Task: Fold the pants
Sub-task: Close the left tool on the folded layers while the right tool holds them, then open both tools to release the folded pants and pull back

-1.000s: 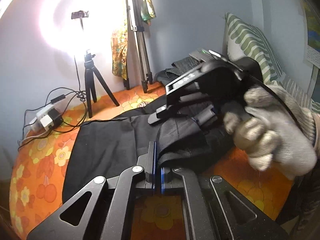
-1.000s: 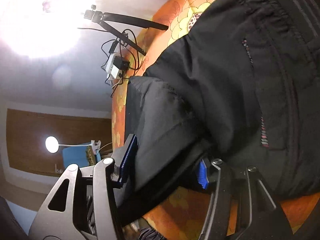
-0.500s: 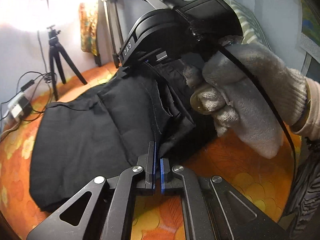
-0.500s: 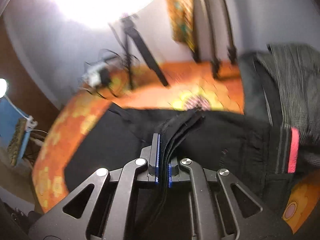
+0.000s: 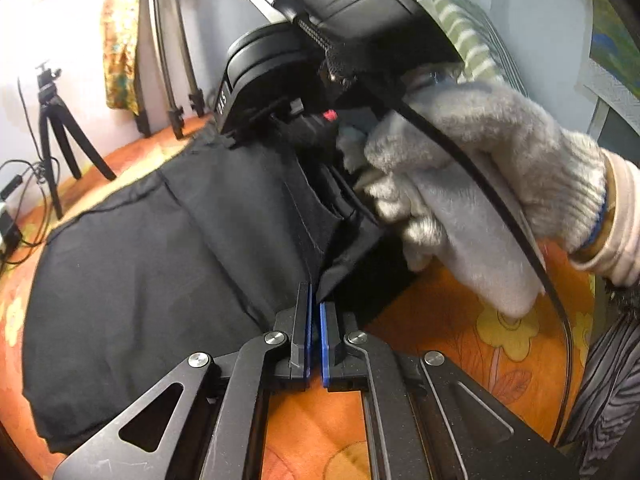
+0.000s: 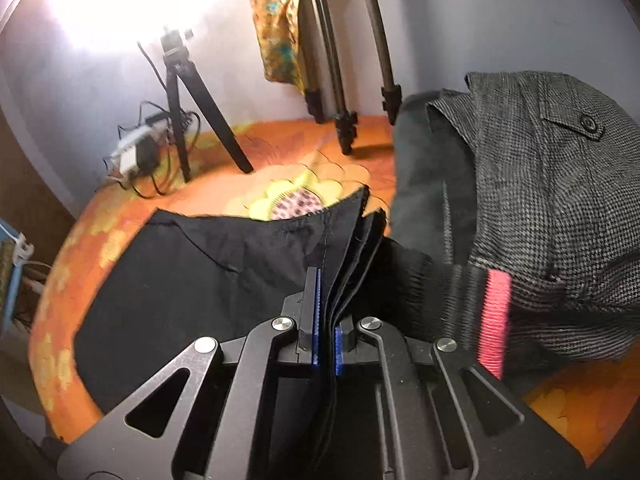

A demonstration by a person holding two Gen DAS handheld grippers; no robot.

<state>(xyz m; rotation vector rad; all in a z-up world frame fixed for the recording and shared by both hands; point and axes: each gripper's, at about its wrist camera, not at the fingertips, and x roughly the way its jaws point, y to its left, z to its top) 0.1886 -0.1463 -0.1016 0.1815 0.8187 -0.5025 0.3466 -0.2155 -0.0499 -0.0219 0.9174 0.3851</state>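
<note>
Both grippers pinch the black pants point(image 5: 168, 264): left gripper point(image 5: 314, 312) nips one corner, right gripper point(image 6: 327, 320) squeezes stacked layers.

- The black pants point(image 5: 160, 264) run out of frame at the lower left.
- A gloved hand point(image 5: 480, 184) hides the far pants edge.
- Glare washes out the lamp point(image 6: 120, 0).
</note>
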